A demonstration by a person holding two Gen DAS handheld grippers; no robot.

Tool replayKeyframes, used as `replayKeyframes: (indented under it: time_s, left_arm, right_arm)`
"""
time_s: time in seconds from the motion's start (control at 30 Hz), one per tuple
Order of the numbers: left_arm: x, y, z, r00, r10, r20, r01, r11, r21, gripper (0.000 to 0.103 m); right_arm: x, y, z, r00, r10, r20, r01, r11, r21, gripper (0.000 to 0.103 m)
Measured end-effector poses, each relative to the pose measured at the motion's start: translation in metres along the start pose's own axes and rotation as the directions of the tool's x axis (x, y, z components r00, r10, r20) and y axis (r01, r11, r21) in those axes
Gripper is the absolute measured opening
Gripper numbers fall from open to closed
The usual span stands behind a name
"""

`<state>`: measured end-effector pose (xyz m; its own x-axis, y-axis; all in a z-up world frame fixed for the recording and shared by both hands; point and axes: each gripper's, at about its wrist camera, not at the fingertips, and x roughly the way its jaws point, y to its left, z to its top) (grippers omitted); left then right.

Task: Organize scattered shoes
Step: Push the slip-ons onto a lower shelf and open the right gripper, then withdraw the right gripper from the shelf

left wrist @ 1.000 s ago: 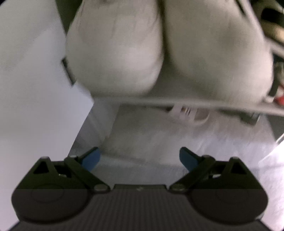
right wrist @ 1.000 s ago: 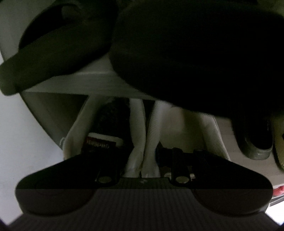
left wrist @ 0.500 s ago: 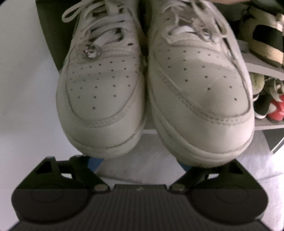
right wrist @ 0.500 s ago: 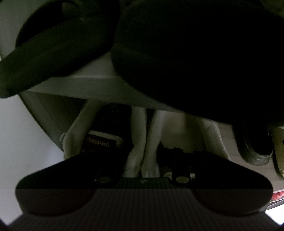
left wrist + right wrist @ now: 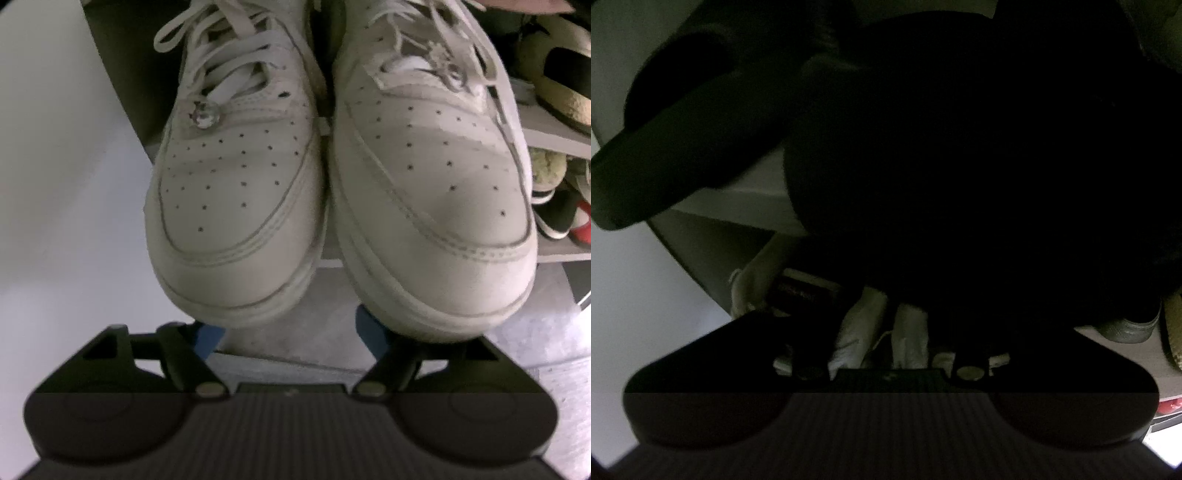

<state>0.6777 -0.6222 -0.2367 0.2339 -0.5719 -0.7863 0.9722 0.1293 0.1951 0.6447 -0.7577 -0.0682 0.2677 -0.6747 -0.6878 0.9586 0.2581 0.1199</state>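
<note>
Two white perforated leather lace-up sneakers (image 5: 332,184) stand side by side on a grey shelf (image 5: 328,258), toes overhanging the left gripper (image 5: 291,336), whose blue-padded fingers (image 5: 208,338) spread wide and empty. Right gripper (image 5: 886,369): jaw state cannot be told, beneath dark shoes (image 5: 960,147).

Left gripper (image 5: 291,334) agape; right gripper (image 5: 886,354) seemingly too.

White sneakers (image 5: 332,192): matt perforated leather, cloth laces.
</note>
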Motion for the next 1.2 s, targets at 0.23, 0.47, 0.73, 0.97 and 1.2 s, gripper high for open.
replayKeyframes:
  time_s: [0.23,0.47,0.73,0.97,1.2]
  left_arm:
    - [0.010,-0.004,-0.009,0.999,0.053,0.012,-0.054,0.998,0.034,0.077]
    - [0.005,-0.001,-0.014,0.996,0.076,0.050,-0.077,0.997,0.027,0.076]
    - [0.003,0.002,-0.011,0.994,0.092,0.054,-0.088,0.994,-0.061,0.074]
    - [-0.011,-0.005,-0.008,0.984,0.121,0.128,-0.121,0.993,-0.006,0.076]
    - [-0.014,-0.012,-0.006,0.992,0.070,0.106,-0.074,0.997,0.034,0.070]
  right_arm:
    - [-0.004,0.001,-0.002,1.000,-0.022,0.000,0.022,1.000,-0.011,0.048]
    - [-0.016,0.009,-0.008,0.990,-0.115,0.083,0.125,0.984,-0.131,0.052]
    - [-0.030,0.005,-0.018,0.974,-0.153,0.166,0.177,0.974,-0.142,0.087]
    - [-0.055,-0.020,-0.025,0.979,-0.043,0.198,0.048,0.999,-0.018,0.087]
    - [-0.113,-0.066,-0.136,0.990,-0.034,0.135,0.022,0.996,0.086,0.086]
